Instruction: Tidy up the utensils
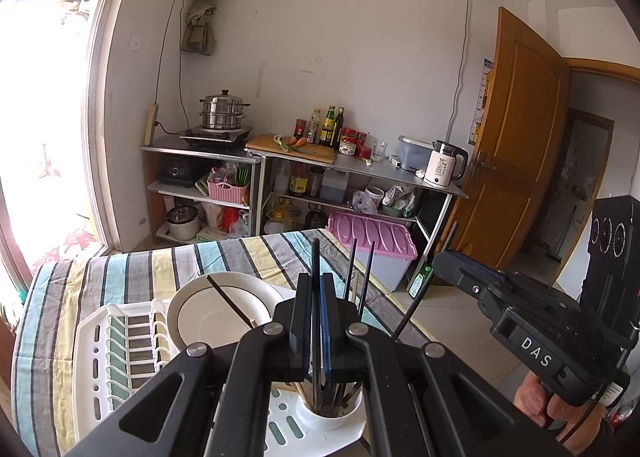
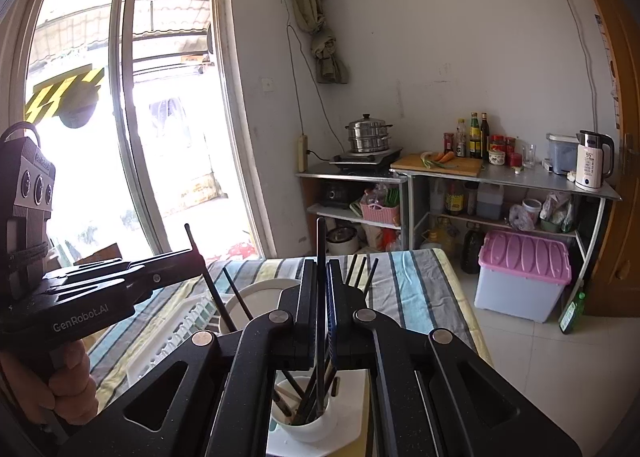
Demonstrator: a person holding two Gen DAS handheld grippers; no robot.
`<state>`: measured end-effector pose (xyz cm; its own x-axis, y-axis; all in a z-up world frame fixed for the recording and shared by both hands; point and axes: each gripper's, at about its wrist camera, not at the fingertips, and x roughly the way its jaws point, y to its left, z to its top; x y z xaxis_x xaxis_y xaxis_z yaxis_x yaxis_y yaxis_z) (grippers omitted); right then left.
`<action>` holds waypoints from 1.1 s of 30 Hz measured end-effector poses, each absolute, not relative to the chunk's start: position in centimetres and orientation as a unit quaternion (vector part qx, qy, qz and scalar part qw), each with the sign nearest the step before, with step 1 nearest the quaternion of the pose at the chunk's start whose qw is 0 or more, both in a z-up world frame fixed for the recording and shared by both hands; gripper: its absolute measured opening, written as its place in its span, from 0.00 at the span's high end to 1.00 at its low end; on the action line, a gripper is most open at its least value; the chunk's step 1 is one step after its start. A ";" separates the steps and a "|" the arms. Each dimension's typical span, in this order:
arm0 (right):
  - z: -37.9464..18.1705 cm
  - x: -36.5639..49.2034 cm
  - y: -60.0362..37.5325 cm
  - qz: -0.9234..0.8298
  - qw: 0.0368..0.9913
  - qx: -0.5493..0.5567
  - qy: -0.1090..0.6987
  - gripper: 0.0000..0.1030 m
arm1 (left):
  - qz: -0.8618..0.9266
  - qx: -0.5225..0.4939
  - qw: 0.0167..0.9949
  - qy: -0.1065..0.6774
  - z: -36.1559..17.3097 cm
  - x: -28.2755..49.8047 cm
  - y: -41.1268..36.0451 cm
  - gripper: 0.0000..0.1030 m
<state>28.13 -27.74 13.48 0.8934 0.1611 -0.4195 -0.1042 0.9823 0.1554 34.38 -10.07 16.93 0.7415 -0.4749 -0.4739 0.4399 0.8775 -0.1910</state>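
Observation:
My left gripper [image 1: 316, 289] is shut on a black chopstick [image 1: 315, 257] that stands upright, its lower end in the white utensil cup [image 1: 332, 415] of the white drying rack [image 1: 120, 345]. My right gripper [image 2: 321, 289] is shut on another black chopstick [image 2: 321, 241], also upright, over the same cup [image 2: 308, 423]. Several dark chopsticks [image 2: 304, 401] stand in the cup. A white plate [image 1: 224, 311] leans in the rack with one chopstick across it. Each gripper shows in the other's view: the right one [image 1: 444, 261] and the left one [image 2: 196, 261].
The rack sits on a striped tablecloth [image 1: 248, 253]. Beyond the table stand metal shelves with a steamer pot [image 1: 222, 113], cutting board [image 1: 290, 147], bottles and a white kettle [image 1: 444, 163]. A pink-lidded bin [image 1: 374, 241] is on the floor. A wooden door [image 1: 516, 145] is at right.

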 end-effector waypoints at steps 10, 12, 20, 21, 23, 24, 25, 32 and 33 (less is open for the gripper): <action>11.4 28.8 -28.4 0.059 0.964 0.070 0.249 0.96 | -0.234 -0.038 0.931 0.278 14.7 34.6 -9.1 0.97; 11.4 28.9 -28.5 0.054 0.965 0.070 0.249 0.96 | -0.233 -0.039 0.931 0.279 14.6 34.6 -9.0 0.97; 11.5 28.8 -28.9 0.056 0.963 0.074 0.254 0.96 | -0.228 -0.036 0.932 0.279 14.6 34.8 -8.7 0.96; 11.6 28.7 -29.0 0.056 0.962 0.074 0.256 0.96 | -0.228 -0.036 0.932 0.279 14.6 34.8 -8.7 0.96; 11.5 28.8 -28.9 0.053 0.962 0.069 0.258 0.95 | -0.227 -0.036 0.932 0.280 14.6 34.7 -8.7 0.96; 11.5 28.7 -28.9 0.053 0.962 0.068 0.258 0.95 | -0.227 -0.037 0.932 0.279 14.6 34.7 -8.6 0.96; 11.5 28.6 -28.8 0.054 0.963 0.066 0.257 0.91 | -0.225 -0.036 0.933 0.279 14.6 34.6 -8.6 0.96; 11.4 27.5 -28.4 0.056 0.964 0.055 0.254 0.86 | -0.216 -0.026 0.935 0.281 14.3 33.2 -8.4 0.96; 11.4 27.2 -28.3 0.056 0.964 0.053 0.253 0.86 | -0.216 -0.025 0.935 0.280 14.2 32.9 -8.3 0.96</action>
<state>27.20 -28.31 11.39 0.8658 0.1344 -0.4819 -0.0809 0.9882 0.1303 32.85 -8.29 14.24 0.7496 -0.4185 -0.5127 0.3905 0.9052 -0.1678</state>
